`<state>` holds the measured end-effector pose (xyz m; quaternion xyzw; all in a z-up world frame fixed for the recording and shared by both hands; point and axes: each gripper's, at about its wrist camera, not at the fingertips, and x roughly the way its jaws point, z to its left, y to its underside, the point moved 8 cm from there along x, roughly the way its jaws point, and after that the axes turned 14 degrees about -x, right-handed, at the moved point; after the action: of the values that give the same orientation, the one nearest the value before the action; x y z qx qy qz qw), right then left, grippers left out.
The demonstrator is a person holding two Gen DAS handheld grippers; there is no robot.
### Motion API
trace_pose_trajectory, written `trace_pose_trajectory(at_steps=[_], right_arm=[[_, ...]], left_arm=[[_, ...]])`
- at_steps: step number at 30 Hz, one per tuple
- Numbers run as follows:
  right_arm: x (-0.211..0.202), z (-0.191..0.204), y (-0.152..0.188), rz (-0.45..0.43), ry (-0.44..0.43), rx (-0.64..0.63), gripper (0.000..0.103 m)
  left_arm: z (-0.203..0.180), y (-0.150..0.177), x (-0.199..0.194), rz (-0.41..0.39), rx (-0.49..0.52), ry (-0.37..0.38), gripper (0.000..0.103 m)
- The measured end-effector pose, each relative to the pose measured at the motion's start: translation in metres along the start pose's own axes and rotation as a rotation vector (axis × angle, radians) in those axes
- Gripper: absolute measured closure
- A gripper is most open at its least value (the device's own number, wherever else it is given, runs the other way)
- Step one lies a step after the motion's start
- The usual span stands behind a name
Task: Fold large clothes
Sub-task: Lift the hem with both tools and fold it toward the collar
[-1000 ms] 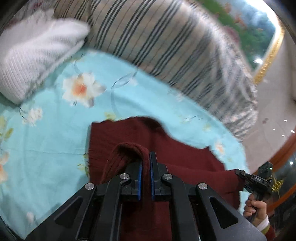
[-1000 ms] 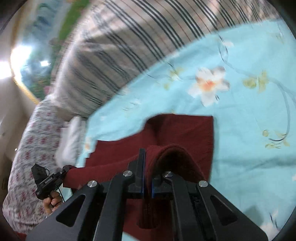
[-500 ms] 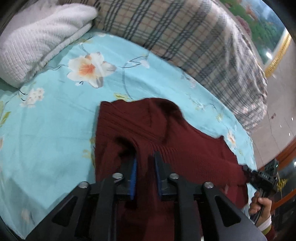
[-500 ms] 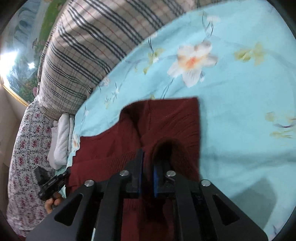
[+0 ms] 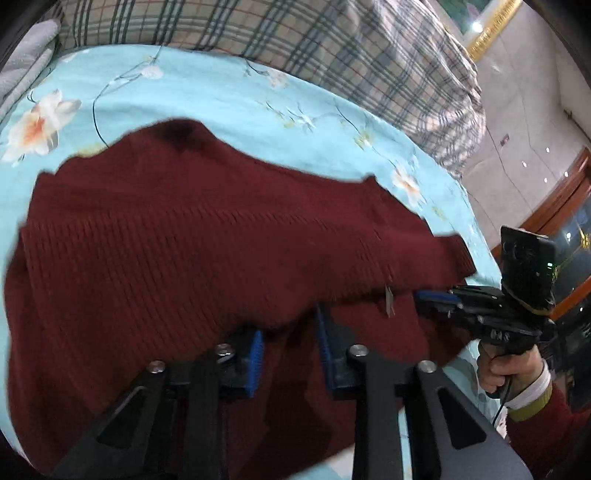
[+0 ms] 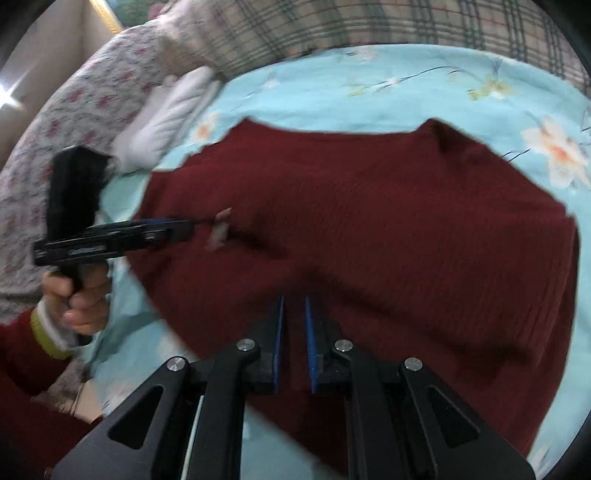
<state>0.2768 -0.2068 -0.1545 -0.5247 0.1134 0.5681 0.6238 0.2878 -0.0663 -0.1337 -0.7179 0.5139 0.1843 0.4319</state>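
A dark red knitted sweater (image 5: 184, 240) (image 6: 369, 221) lies spread on the turquoise flowered bed sheet (image 5: 221, 99). My left gripper (image 5: 291, 339) hovers over its near edge. Its jaws are opening, and only flat fabric shows beneath the gap, with nothing pinched. My right gripper (image 6: 294, 328) stands over the opposite near edge, its blue pads a narrow slit apart and no fold between them. Each gripper shows in the other's view: the right one (image 5: 428, 297) at the sweater's right end, the left one (image 6: 184, 230) beside a small pale tag (image 6: 219, 229).
A plaid blanket (image 5: 332, 48) (image 6: 332, 26) is heaped along the far side of the bed. A folded white knit (image 6: 170, 114) and a flowered quilt (image 6: 74, 103) lie at the left end. A person's hands (image 5: 509, 369) (image 6: 81, 295) grip the handles. Tiled floor (image 5: 524, 110) lies beyond the right edge.
Both grippers held raised folds of the sweater a second ago; both have let go and drawn back. The sweater now lies flatter and fills more of each view.
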Motion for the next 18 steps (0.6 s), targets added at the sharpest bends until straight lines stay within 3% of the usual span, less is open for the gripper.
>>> trace_pose_trajectory(at_steps=[3, 5, 8, 12, 18], right_arm=[[-0.007, -0.058, -0.012, -0.066, 0.107, 0.134, 0.092], [-0.015, -0.095, -0.017, -0.096, 0.203, 0.219, 0.091], [-0.026, -0.123, -0.015, -0.117, 0.257, 0.315, 0.091], [-0.037, -0.124, -0.006, -0.135, 0.265, 0.362, 0.091], [-0.048, -0.083, 0.013, -0.147, 0.224, 0.366, 0.091]], left_arm=[[0.025, -0.038, -0.003, -0.078, -0.031, -0.077, 0.080], [0.040, -0.060, -0.006, -0.112, -0.077, -0.068, 0.079], [0.075, -0.087, -0.016, -0.182, -0.162, -0.165, 0.073], [0.102, -0.084, -0.038, -0.223, -0.268, -0.136, 0.070], [0.112, -0.043, -0.071, -0.233, -0.291, -0.134, 0.064]])
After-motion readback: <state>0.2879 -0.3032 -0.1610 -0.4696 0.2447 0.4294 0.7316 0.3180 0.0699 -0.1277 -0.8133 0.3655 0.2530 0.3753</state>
